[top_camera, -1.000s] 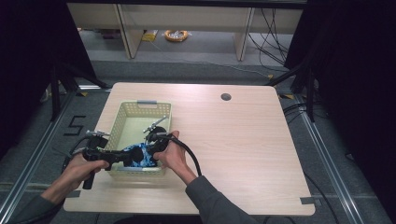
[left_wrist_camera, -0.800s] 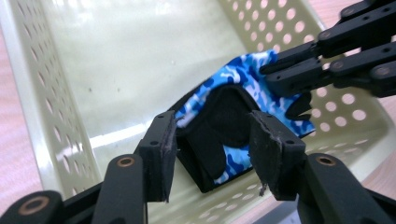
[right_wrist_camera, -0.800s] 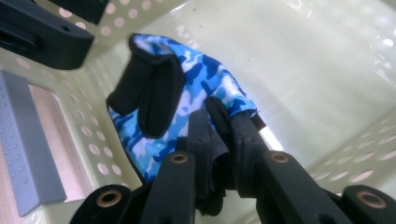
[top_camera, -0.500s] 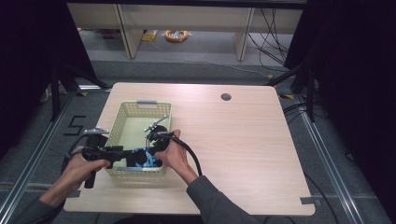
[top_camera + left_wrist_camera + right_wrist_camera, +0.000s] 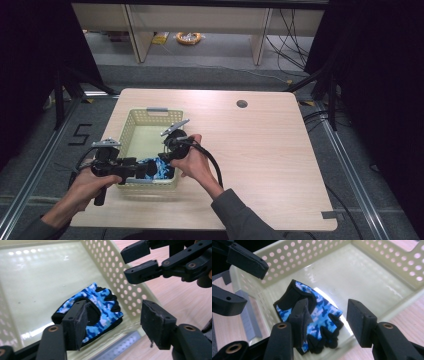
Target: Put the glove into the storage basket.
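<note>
A blue camouflage fingerless glove [image 5: 161, 166] [image 5: 105, 306] [image 5: 323, 311] lies flat on the floor of a pale yellow perforated basket [image 5: 131, 131], in its near right corner. My left gripper [image 5: 144, 170] [image 5: 113, 322] hovers just above the glove from the left. Its jaws have just been opening, and they stand apart with nothing pressed between the pads. My right gripper [image 5: 163, 156] [image 5: 327, 315] hangs over the same corner from the right. Its jaws have also just been opening, and the glove is below them. The two grippers face each other closely, each showing in the other's view, the right gripper [image 5: 130, 262] and the left gripper [image 5: 252, 285].
The basket stands on the left half of a light wooden table [image 5: 260, 150] and has a grey handle [image 5: 157, 109] on its far rim. A round cable hole [image 5: 242, 104] sits near the table's far edge. Bare tabletop stretches to the right of the basket.
Both grippers held the glove between them at the basket's near corner. Their jaws have spread, the glove now lies free on the basket floor, and both hands have risen slightly.
</note>
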Available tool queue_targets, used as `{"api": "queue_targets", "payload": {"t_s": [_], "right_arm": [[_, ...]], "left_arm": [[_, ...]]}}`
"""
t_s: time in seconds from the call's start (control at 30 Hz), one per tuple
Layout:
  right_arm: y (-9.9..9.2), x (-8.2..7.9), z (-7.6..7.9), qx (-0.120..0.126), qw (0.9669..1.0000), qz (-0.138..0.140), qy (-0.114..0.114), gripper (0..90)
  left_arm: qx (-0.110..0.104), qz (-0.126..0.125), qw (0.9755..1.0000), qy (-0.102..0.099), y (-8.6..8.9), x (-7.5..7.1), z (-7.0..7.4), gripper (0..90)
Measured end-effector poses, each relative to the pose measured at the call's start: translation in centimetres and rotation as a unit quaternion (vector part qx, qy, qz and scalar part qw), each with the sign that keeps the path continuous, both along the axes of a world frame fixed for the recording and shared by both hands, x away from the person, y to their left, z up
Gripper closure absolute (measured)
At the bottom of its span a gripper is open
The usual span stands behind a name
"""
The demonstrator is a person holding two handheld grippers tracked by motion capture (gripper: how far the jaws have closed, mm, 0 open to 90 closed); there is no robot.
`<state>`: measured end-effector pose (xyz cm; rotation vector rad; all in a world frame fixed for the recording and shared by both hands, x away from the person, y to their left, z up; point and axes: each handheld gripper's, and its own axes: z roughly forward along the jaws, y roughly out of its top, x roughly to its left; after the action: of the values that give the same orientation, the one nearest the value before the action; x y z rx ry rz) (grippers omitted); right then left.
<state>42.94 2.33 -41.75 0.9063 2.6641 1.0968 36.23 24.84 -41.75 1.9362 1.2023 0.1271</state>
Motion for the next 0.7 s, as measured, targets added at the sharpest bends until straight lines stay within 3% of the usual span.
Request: {"api": "queue_targets", "payload": {"t_s": [0.03,0.07,0.23,0.33,0.37,0.5,0.63,0.7], "right_arm": [[0.0,0.0,0.0,0.000,1.0000,0.000,0.000,52.4],[-0.7,-0.1,0.3,0.000,0.9999,0.007,-0.014,50.5],[-2.2,-0.7,0.8,0.011,0.9998,0.000,-0.017,46.7],[-3.2,-0.8,1.0,0.016,0.9993,0.000,-0.033,45.1],[-3.7,-1.1,1.4,0.017,0.9996,-0.010,-0.019,44.6],[-5.3,-1.3,1.7,0.029,0.9990,-0.014,-0.032,42.8],[-6.6,-1.7,1.9,0.034,0.9986,-0.033,-0.023,41.9],[-7.3,-1.8,1.9,0.038,0.9982,-0.032,-0.033,41.3]], "left_arm": [[0.000,0.000,1.0000,0.000,0.0,0.0,0.0,37.6],[-0.015,0.009,0.9998,-0.005,-0.4,-0.3,0.1,36.7],[-0.020,0.004,0.9998,-0.006,-0.9,-0.6,0.3,32.2],[-0.027,0.005,0.9996,-0.002,-1.3,-0.6,0.3,29.6],[-0.027,0.005,0.9996,-0.002,-1.4,-0.7,0.3,28.7],[-0.032,-0.001,0.9995,0.003,-1.8,-0.8,0.2,26.0],[-0.038,-0.004,0.9993,0.001,-2.4,-1.2,0.1,24.5],[-0.040,-0.010,0.9992,0.001,-2.7,-1.4,0.1,24.0]]}}
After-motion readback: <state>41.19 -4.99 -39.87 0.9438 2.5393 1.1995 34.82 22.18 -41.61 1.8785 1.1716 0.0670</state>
